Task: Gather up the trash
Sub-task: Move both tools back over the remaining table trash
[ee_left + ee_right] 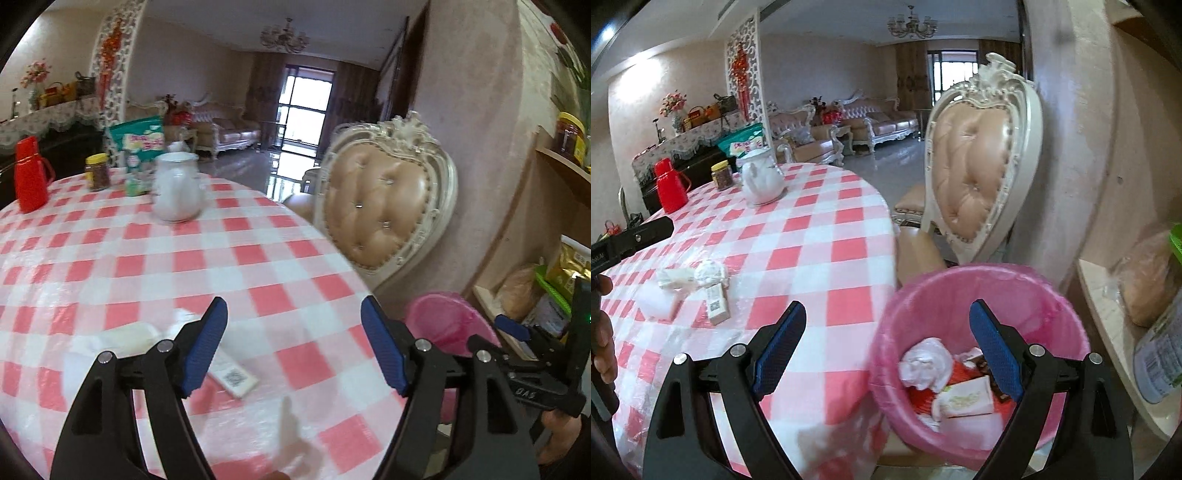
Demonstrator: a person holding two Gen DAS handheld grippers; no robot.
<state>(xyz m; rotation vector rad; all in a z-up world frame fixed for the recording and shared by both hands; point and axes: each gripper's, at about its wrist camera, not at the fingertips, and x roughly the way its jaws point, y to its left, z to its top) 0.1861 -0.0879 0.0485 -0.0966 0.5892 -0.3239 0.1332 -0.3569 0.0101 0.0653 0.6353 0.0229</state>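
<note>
Beside a round surface (812, 229) covered in red-and-white check, a pink-lined trash bin (979, 295) stands on the floor, holding wrappers and crumpled tissue (925, 363). Over its rim the right gripper (886, 347) hangs, jaws spread and empty. Over the cloth the left gripper (293, 343) hovers, jaws also released, near a small white box (232, 376) and crumpled paper (709, 273) lying close together.

Left gripper (293, 343), jaws apart and empty, is held above a checked tablecloth (258, 258). A small white box (236, 378) and crumpled paper (122, 338) are seen beneath; a pink bin (443, 321) is seen beside the table.
</note>
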